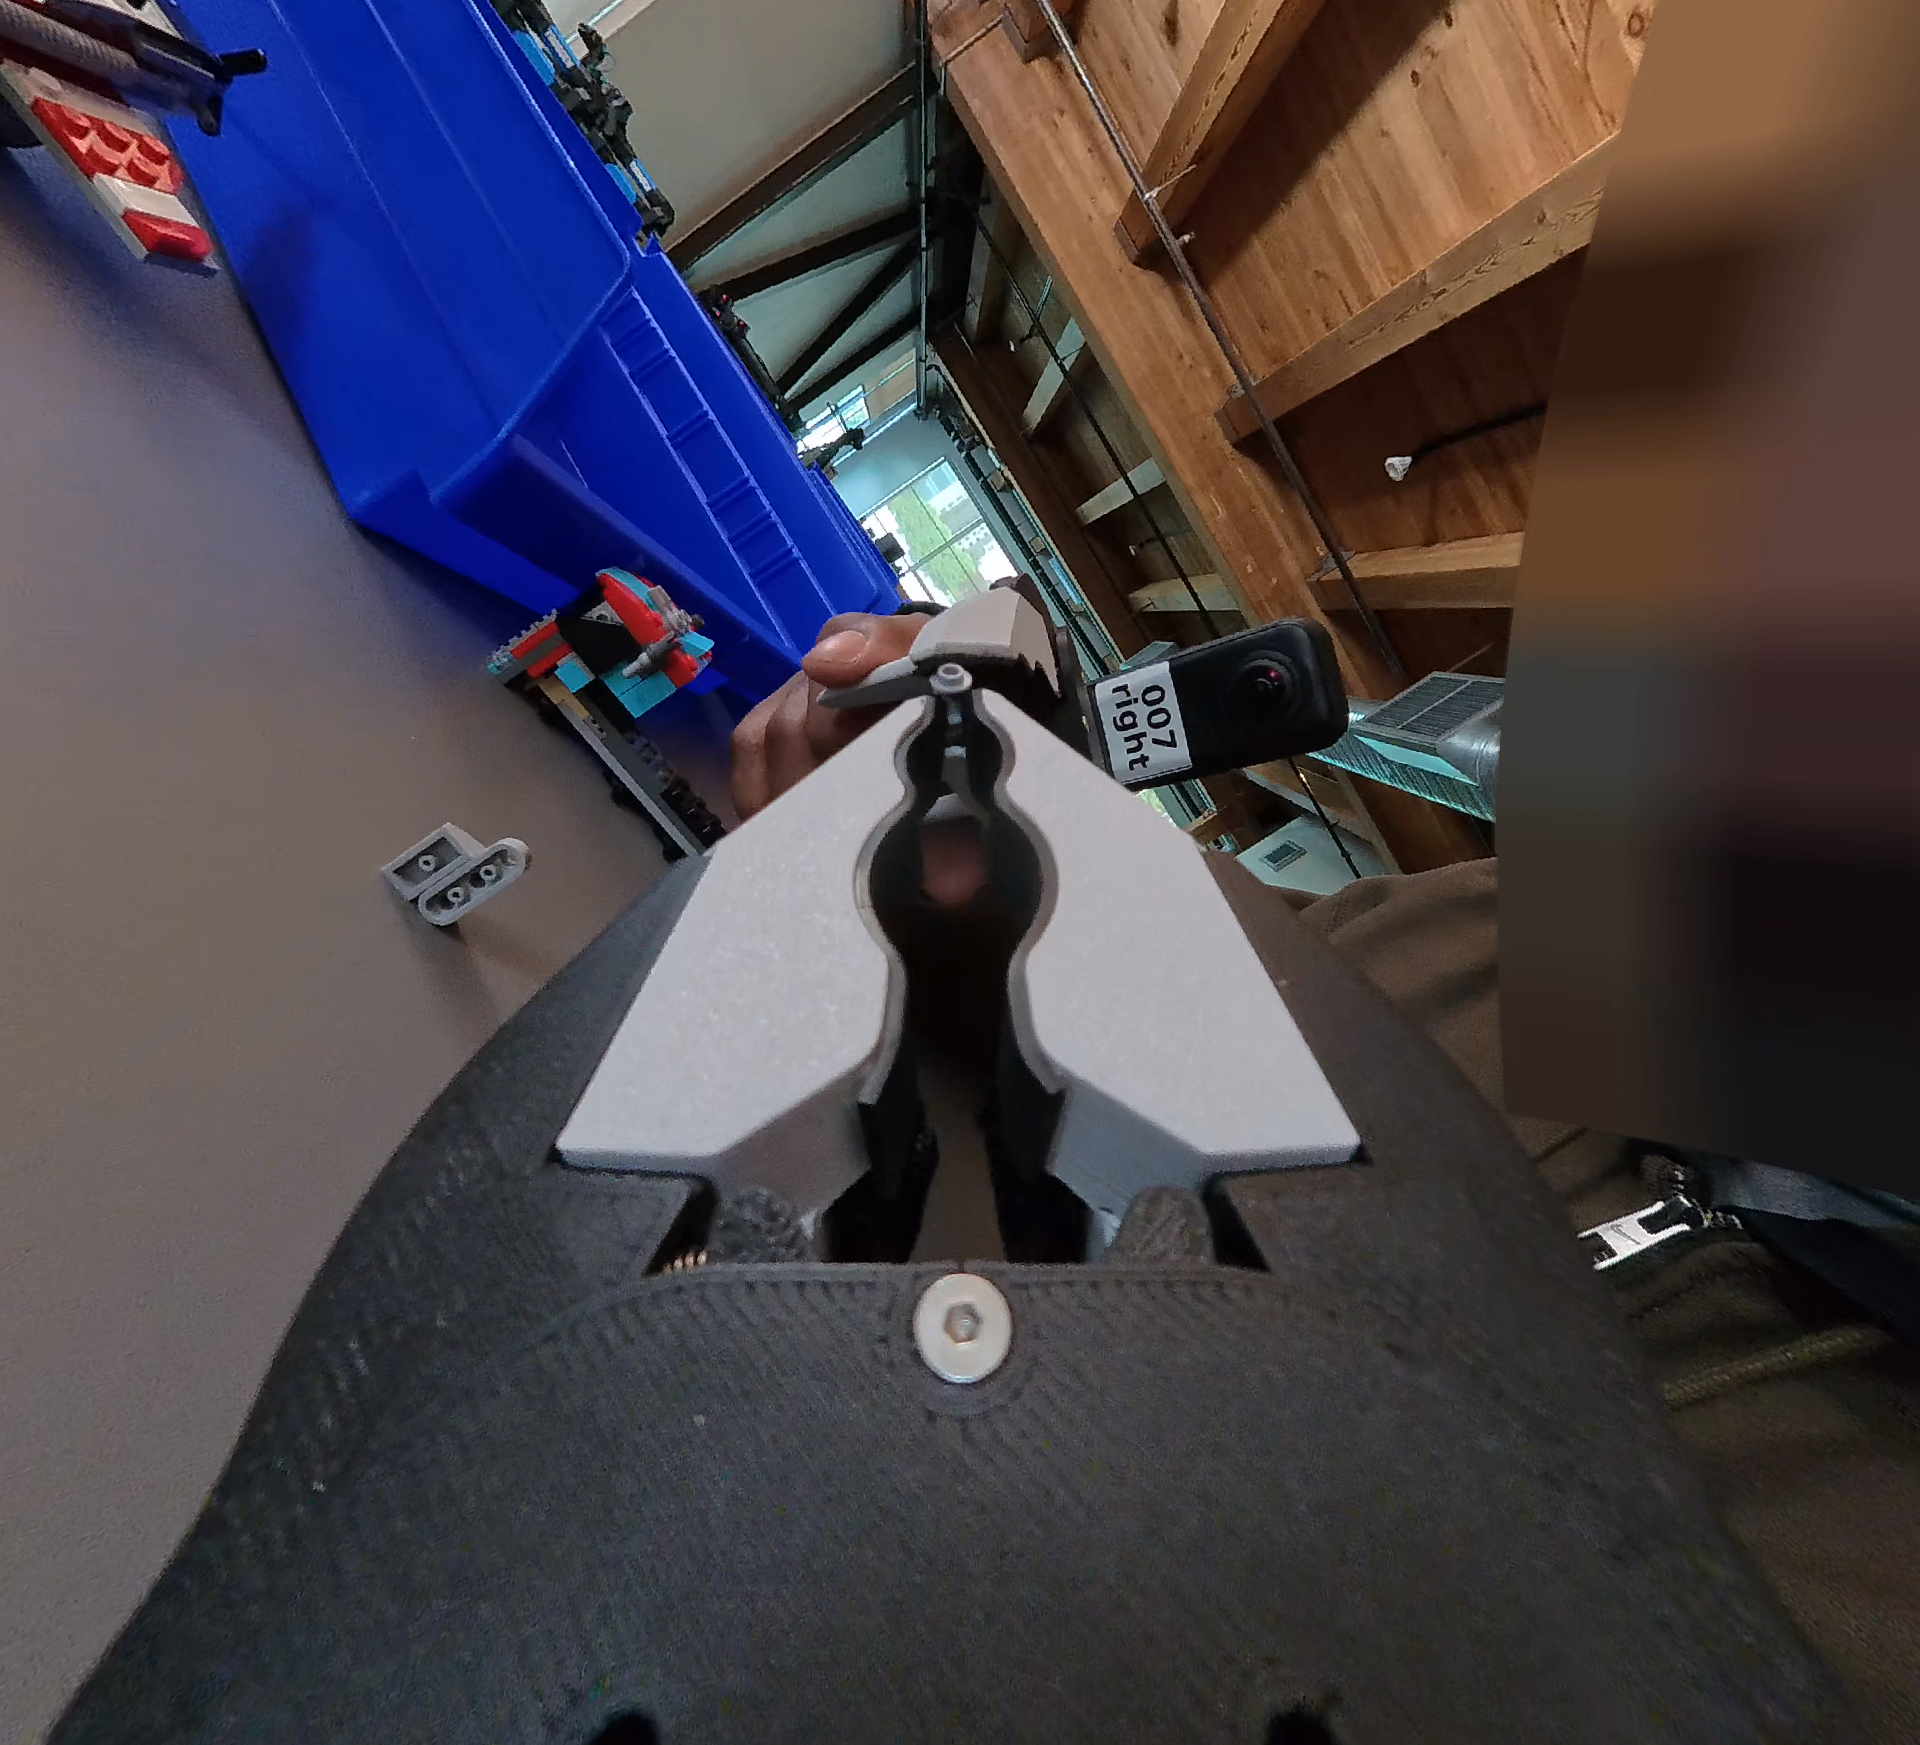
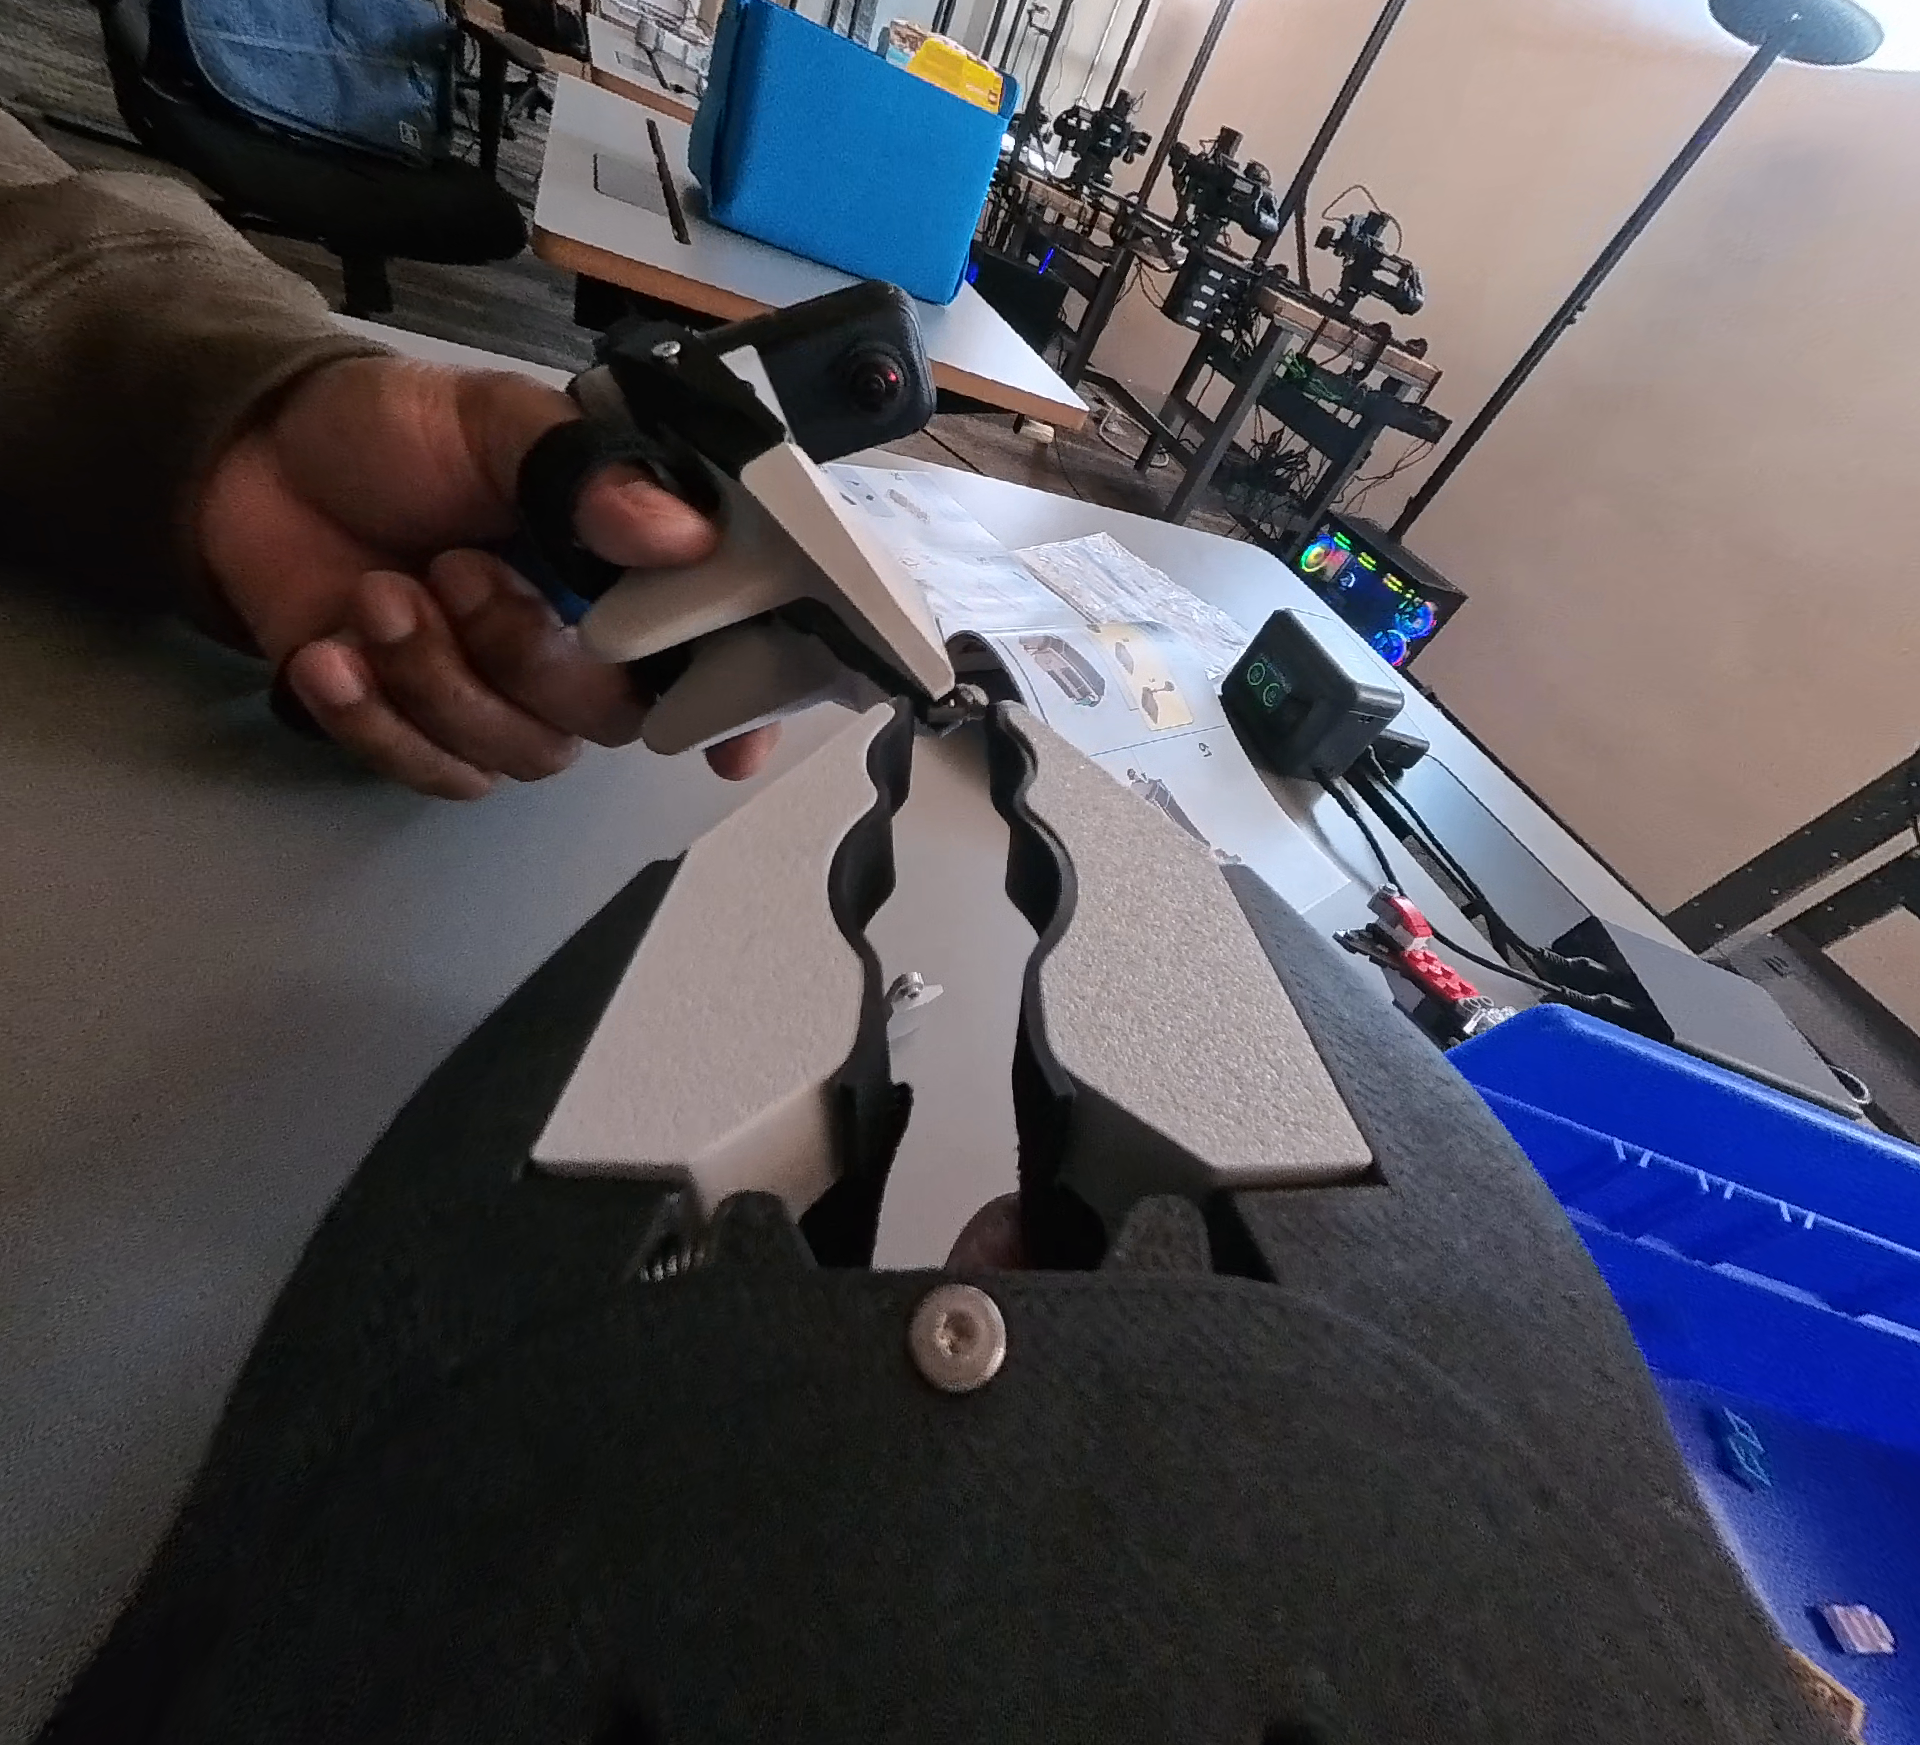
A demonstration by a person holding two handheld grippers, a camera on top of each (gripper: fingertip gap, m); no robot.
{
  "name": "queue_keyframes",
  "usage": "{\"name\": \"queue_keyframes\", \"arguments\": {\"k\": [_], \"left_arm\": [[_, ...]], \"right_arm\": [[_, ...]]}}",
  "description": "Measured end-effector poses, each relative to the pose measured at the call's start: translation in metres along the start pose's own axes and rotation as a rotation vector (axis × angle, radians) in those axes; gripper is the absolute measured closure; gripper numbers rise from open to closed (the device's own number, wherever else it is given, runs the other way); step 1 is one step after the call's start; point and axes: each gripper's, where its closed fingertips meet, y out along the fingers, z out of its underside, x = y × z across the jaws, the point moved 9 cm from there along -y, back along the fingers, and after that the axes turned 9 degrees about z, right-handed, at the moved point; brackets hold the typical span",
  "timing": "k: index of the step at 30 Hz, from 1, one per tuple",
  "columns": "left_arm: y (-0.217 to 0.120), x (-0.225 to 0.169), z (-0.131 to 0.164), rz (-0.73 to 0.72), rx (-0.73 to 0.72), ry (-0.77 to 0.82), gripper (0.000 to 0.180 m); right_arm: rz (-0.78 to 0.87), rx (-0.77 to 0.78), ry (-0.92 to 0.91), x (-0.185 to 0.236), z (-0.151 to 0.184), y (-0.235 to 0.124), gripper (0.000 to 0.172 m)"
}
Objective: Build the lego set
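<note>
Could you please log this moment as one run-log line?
left hand-held gripper: shut on small grey piece | right hand-held gripper: tips at same piece | blue bin beside

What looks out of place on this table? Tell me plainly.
Nothing looks spilled or broken. One oddity: two small grey brick pieces lie loose on the table, seemingly underside up, apart from the coloured brick build that sits beside the blue bin.
</note>
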Motion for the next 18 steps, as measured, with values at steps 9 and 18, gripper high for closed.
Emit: {"name": "queue_keyframes", "arguments": {"k": [9,18], "left_arm": [[-0.0001,-0.0001,0.0002,-0.009,0.061,-0.002,0.177],[0.0002,-0.0045,-0.0009,-0.057,0.178,0.078,0.176]], "right_arm": [[-0.037,0.003,-0.018,0.0009,0.0019,-0.0015,0.157],[-0.067,0.008,-0.07,0.0043,0.0029,-0.0034,0.158]]}}
